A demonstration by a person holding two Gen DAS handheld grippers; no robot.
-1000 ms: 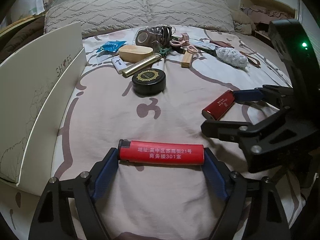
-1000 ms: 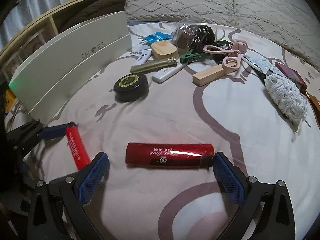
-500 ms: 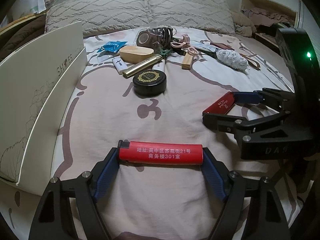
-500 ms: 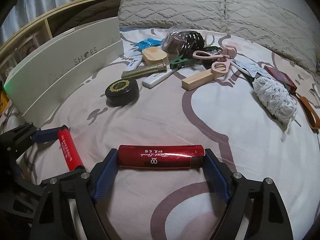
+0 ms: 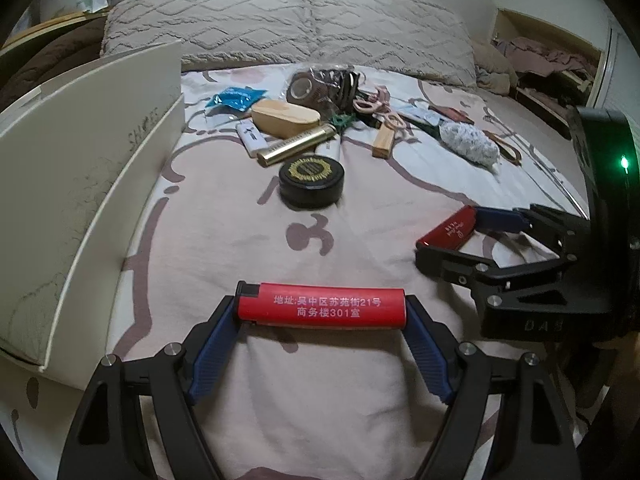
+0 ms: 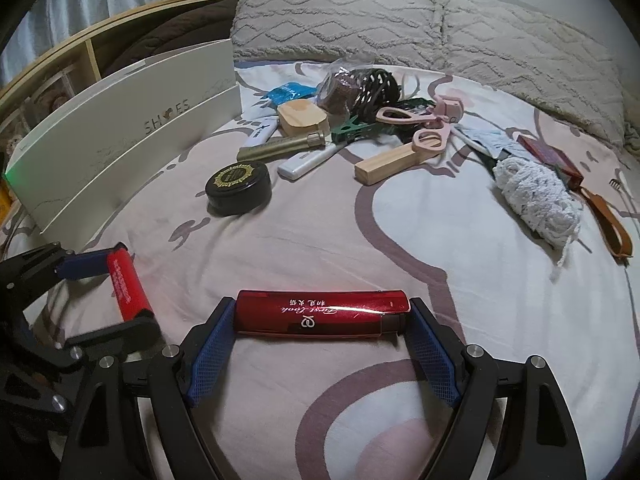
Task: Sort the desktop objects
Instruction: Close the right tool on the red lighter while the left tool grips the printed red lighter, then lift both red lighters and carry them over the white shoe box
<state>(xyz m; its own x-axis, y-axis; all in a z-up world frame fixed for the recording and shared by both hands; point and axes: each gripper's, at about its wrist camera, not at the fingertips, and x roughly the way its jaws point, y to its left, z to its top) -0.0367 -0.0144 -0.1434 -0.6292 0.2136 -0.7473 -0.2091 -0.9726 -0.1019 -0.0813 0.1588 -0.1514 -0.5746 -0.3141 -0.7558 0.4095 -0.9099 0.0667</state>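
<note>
My left gripper (image 5: 322,312) is shut endwise on a matte red lighter (image 5: 320,306) with white Chinese print, just above the bedsheet. My right gripper (image 6: 322,318) is shut endwise on a glossy dark red lighter (image 6: 320,312) with gold script. Each gripper shows in the other's view: the right gripper (image 5: 452,236) with its lighter (image 5: 448,228) at the right, the left gripper (image 6: 120,284) with its lighter (image 6: 128,284) at the left. A white shoe box (image 5: 80,184) stands at the left and also shows in the right wrist view (image 6: 120,148).
A black round tin (image 5: 312,180) sits ahead. Behind it lie a gold tube (image 5: 296,146), a white lighter (image 5: 252,138), a wooden case (image 5: 286,118), pink scissors (image 6: 416,128), a wooden block (image 6: 390,164), white yarn (image 6: 536,200), a brown strap (image 6: 608,220). Pillows (image 5: 280,28) line the back.
My right gripper closed its jaws onto the dark red lighter, which lay between them a second ago. Both grippers have lifted slightly with their lighters.
</note>
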